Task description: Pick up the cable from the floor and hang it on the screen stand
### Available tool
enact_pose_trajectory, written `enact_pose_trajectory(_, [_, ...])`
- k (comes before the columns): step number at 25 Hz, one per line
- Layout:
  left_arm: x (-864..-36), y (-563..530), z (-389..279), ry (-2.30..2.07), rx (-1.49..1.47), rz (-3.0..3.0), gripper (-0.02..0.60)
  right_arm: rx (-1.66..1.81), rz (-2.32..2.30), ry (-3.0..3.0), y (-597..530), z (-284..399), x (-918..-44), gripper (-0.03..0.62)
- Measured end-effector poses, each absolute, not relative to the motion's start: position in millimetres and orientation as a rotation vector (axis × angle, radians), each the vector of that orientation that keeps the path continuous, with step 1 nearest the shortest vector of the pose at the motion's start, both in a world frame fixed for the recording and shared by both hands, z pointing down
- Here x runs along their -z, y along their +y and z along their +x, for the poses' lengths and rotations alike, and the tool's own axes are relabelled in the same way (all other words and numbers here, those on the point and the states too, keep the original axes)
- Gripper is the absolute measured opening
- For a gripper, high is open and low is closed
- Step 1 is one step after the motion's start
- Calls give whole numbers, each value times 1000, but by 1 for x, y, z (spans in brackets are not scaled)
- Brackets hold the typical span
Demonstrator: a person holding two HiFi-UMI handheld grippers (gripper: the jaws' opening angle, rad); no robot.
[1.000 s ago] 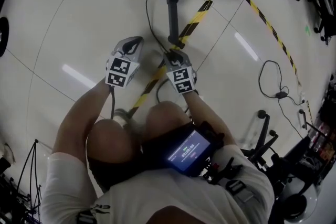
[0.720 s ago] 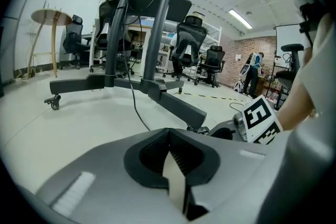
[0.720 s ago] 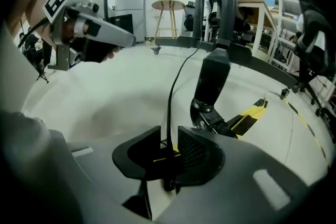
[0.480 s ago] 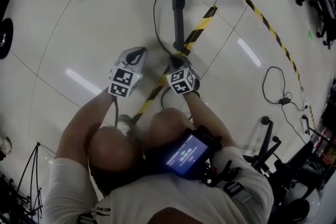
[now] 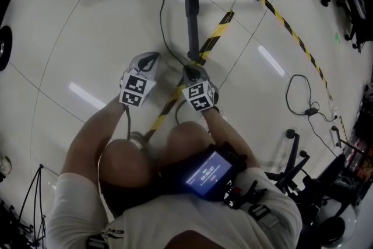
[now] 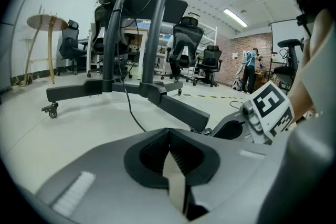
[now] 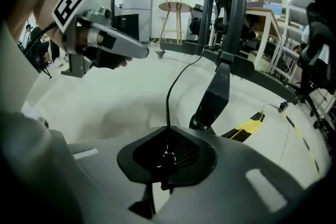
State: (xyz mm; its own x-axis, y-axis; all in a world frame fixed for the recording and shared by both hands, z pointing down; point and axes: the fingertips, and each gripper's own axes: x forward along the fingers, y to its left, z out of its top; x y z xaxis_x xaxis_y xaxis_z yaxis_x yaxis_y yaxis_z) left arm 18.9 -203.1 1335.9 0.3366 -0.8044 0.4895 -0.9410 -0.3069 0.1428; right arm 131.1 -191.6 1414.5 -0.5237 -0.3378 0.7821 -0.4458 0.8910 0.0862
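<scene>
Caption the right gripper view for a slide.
Right claw shut on the black cable, the screen stand leg just beyond.

White short-sleeved shirt [image 5: 175, 224] along bottom of frame. Black chest unit with lit blue screen [image 5: 205, 172], black straps [image 5: 252, 202] lower right. Grey moulded left gripper [image 5: 152, 58] and right gripper [image 5: 192, 70] mid-frame, each with black-and-white marker cube [image 5: 133, 90].

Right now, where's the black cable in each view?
Head view: black cable runs from top edge down to the right gripper.
Left gripper view: black cable on floor, left of centre.
Right gripper view: black cable centre, pinched in shut jaws.
Landmark: screen stand leg.
</scene>
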Motion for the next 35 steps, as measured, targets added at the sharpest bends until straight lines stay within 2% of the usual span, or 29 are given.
enact_pose_trajectory(6, [-1308, -217, 11, -1581, -506, 2230, 2, -162, 586, -2230, -196, 126, -1355, 35])
enact_pose_trajectory(13, [-1209, -214, -8, -1652, -503, 2166, 5, -174, 599, -2272, -189, 128, -1222, 34])
enact_pose_trajectory(24, [-954, -209, -14, -1703, -502, 2218, 8, -113, 635, -2386, -205, 108, -935, 34])
enact_pose_trajectory(31, [-782, -214, -21, -1785, -476, 2293, 59, 47, 697, -2507, -221, 104, -731, 34])
enact_pose_trajectory(35, [-695, -218, -22, -1821, -458, 2347, 63, 116, 763, -2559, -229, 107, -629, 34])
